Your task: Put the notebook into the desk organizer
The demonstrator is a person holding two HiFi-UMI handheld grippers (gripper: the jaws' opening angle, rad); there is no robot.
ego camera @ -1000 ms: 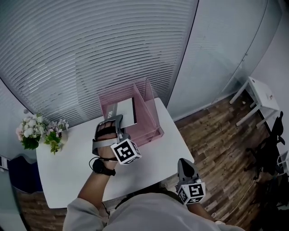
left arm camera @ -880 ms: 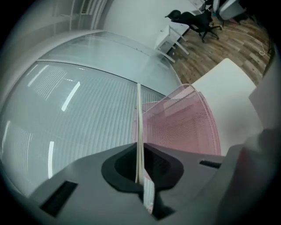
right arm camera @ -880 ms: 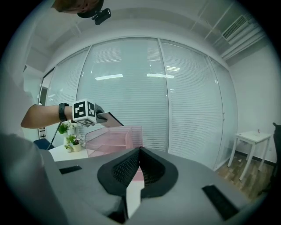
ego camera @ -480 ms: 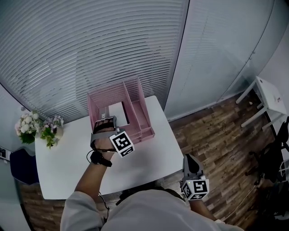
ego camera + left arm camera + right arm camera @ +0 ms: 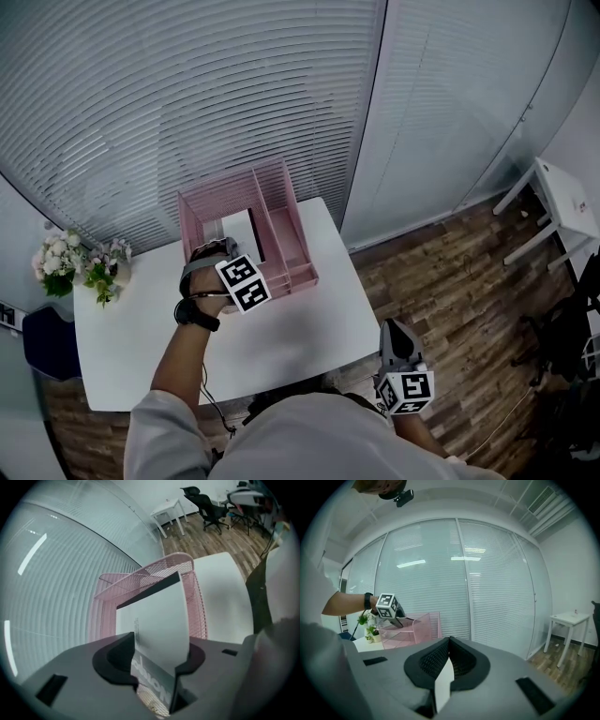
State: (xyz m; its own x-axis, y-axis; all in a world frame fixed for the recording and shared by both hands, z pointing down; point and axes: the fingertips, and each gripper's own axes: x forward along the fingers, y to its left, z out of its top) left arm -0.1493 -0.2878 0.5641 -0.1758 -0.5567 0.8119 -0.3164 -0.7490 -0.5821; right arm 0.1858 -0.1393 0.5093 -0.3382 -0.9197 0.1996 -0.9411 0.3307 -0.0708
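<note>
My left gripper [image 5: 157, 665] jaws opening around upright notebook [image 5: 159, 616], notebook standing in pink desk organizer [image 5: 199, 606], my right gripper [image 5: 449, 665] jaws pressed together

Head view: high overhead, steep down, whole worktop [image 5: 281, 328] in frame, far off. Left gripper view: close up at pink organizer [image 5: 174, 565], facing far. Right gripper view: low, off worktop's near right edge, level, facing far wall [image 5: 440, 573]; organizer [image 5: 419, 623] small at left. All three share organizer [image 5: 292, 246].
</note>
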